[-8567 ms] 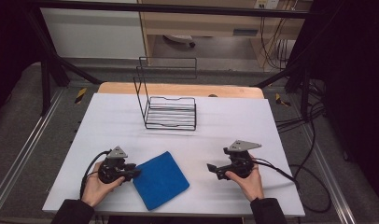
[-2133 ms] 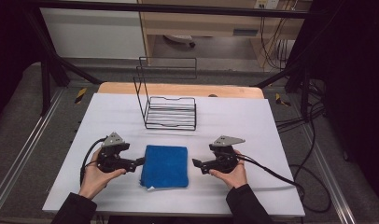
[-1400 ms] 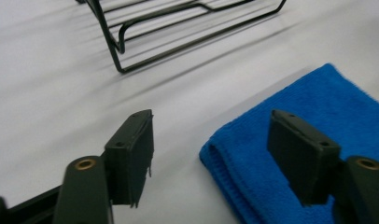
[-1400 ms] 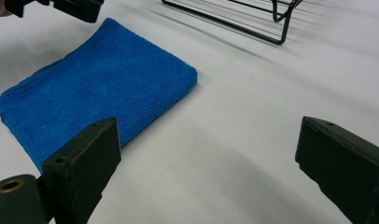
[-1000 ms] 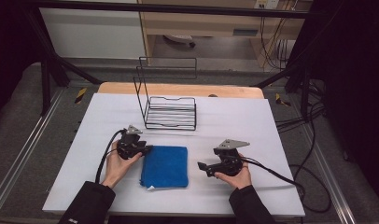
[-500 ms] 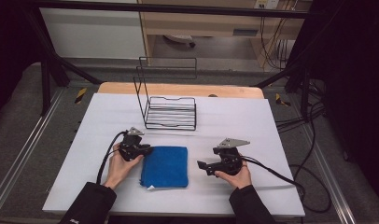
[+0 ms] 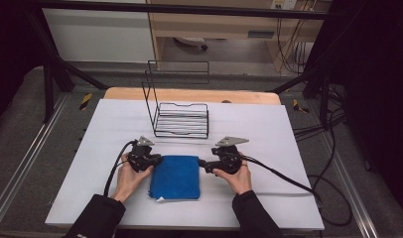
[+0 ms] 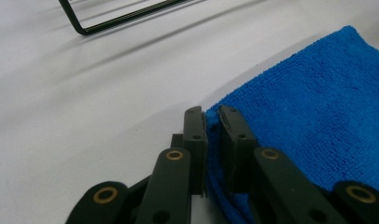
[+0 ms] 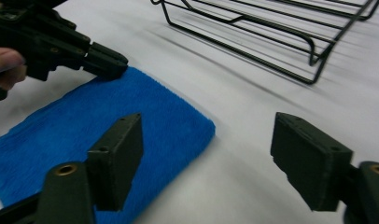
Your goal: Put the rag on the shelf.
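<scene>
A: What's the surface and room like on your feed?

B: I see a white table (image 7: 115, 129) across the middle of the high view, with a wooden strip along its far edge. A black wire rack (image 7: 182, 119) stands at upper centre. Dark frame bars and cables (image 7: 333, 124) sit at the right; the room is dim.

A: And the cloth?

B: The folded blue cloth (image 7: 175, 176) lies flat, lower centre. My left gripper (image 8: 213, 135) has just closed and pinches its upper left corner. My right gripper (image 9: 206, 154) has been narrowing but stands apart, straddling the cloth's upper right corner without pressing it.

A: Anything hidden?

B: My forearms are cut off at the bottom edge.
</scene>
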